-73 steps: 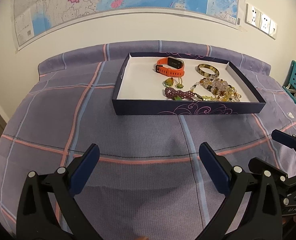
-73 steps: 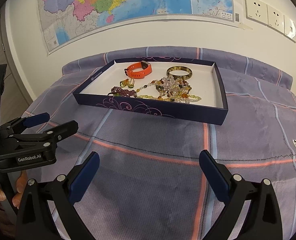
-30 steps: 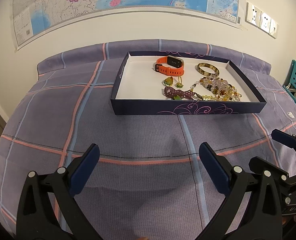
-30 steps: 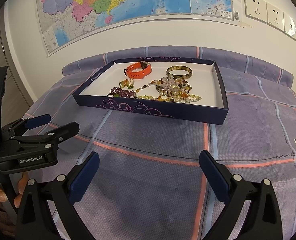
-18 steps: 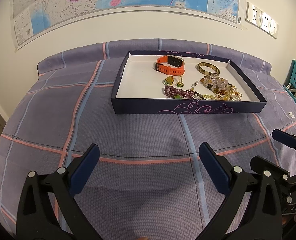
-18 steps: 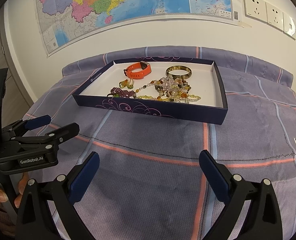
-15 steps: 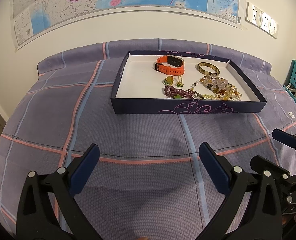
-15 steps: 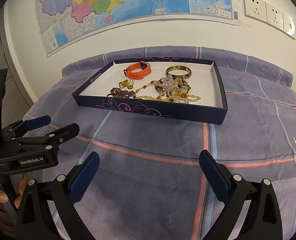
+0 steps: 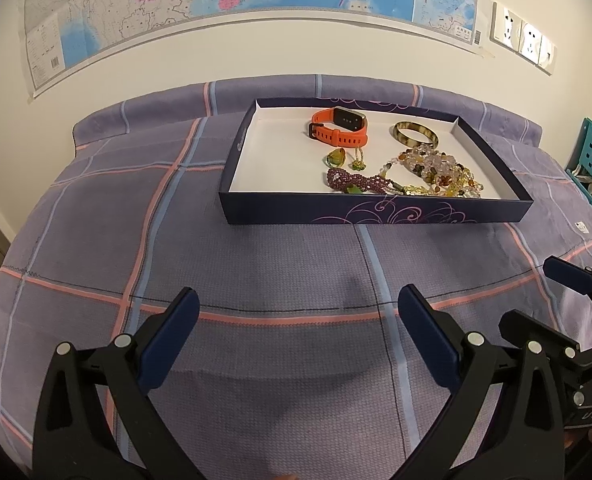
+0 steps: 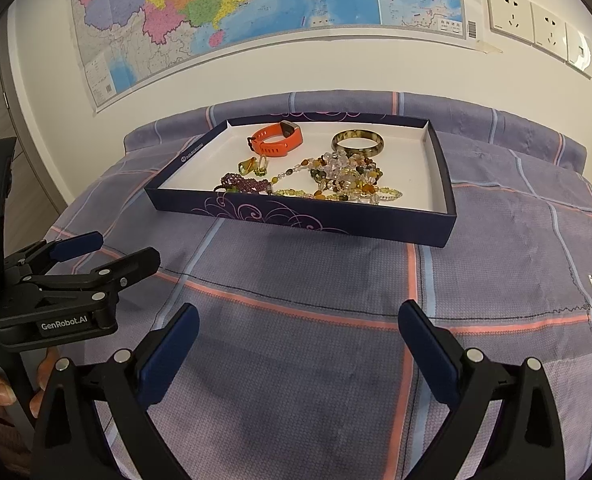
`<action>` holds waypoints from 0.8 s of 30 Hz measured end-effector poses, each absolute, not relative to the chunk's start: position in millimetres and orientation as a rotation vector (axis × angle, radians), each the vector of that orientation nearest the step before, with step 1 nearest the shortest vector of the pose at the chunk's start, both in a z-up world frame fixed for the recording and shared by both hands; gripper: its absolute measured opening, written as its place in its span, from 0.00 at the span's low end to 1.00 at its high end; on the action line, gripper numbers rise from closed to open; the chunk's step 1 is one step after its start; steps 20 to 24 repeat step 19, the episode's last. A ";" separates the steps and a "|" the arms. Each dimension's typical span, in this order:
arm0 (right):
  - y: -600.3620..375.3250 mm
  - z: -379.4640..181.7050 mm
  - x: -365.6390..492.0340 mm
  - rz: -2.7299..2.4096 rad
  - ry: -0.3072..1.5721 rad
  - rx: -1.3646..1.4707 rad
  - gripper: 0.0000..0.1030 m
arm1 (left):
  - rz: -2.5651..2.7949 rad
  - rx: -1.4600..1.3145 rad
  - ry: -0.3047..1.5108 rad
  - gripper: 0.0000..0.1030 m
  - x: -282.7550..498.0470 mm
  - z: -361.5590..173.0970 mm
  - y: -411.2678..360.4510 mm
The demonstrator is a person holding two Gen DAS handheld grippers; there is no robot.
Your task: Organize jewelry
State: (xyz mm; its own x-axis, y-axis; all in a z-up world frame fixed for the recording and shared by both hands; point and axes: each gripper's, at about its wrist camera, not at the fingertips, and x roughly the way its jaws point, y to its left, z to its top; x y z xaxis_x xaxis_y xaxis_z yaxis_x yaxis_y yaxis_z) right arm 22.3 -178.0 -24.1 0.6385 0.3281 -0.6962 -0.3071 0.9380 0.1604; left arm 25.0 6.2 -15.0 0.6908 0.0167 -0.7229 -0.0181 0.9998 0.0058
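Left wrist view shows the left gripper with jaws spread wide and empty above the checked bedspread, short of the navy tray; the right gripper hangs likewise spread and empty. All jewelry lies inside the tray: orange watch, bangle, purple bead strand and a tangled bead heap. Judgement: the scene fits either tidying about to proceed or pieces already gathered, so no step can be confirmed.

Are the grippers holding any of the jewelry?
No. The left gripper and right gripper are both open and empty; the jewelry lies in the box.
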 end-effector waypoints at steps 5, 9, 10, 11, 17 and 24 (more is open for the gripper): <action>-177.0 -24.7 21.0 0.362 0.802 0.026 0.93 | 0.028 0.007 0.797 0.95 23.8 -13.7 6.0; -176.3 -24.4 19.7 0.365 0.802 0.027 0.93 | 0.045 0.009 0.768 0.95 21.9 -10.9 8.4; -175.9 -24.2 19.2 0.367 0.802 0.026 0.93 | 0.048 0.012 0.765 0.95 22.0 -10.2 8.5; -175.6 -24.4 19.2 0.367 0.803 0.024 0.93 | 0.043 0.011 0.766 0.95 22.3 -9.9 8.7; -193.3 -22.4 25.4 0.353 0.812 -0.020 0.93 | 0.004 -0.013 0.818 0.95 27.5 -15.6 12.9; -219.0 -23.2 34.5 0.322 0.829 -0.021 0.93 | -0.003 -0.021 0.820 0.95 28.4 -15.9 19.9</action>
